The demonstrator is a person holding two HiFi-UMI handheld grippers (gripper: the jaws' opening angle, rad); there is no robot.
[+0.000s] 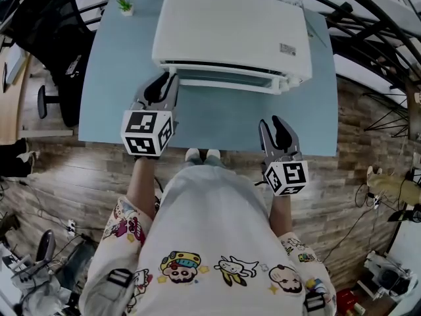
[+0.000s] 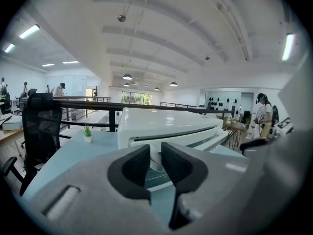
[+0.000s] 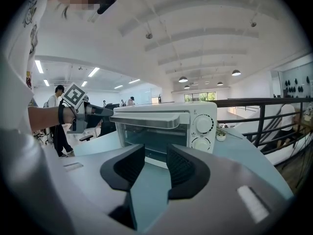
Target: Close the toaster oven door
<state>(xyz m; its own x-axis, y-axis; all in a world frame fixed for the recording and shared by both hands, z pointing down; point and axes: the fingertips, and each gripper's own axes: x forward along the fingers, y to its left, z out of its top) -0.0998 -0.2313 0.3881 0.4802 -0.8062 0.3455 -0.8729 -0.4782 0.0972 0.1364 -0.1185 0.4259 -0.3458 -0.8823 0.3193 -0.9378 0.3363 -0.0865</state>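
- Sitting toward the far side of the pale blue table (image 1: 112, 78) in the head view, the white toaster oven (image 1: 230, 31) is facing the person, and its door (image 1: 227, 78) is leaning out from the oven's front, not yet closed.
- The left gripper (image 1: 169, 79) is reaching the left end of the oven's door. The right gripper (image 1: 271, 125) is hovering in front of the oven's right end, clear of it.
- A small potted plant (image 1: 124, 5) is standing beyond the oven's left side.
- In the left gripper view, the left gripper's jaws are standing a narrow slot apart, released and clamping nothing. The oven's left front corner is showing through the gap, with the door slanting away to the right.
- In the right gripper view, the right gripper's jaws are likewise standing slightly apart and empty, pointing at the oven's glass front from a little way back.
- Here the door's handle (image 3: 151, 120) is jutting out near the oven's top edge, two round knobs (image 3: 204, 124) are sitting to the right of the door, and the left gripper's tips are meeting the handle's left end.
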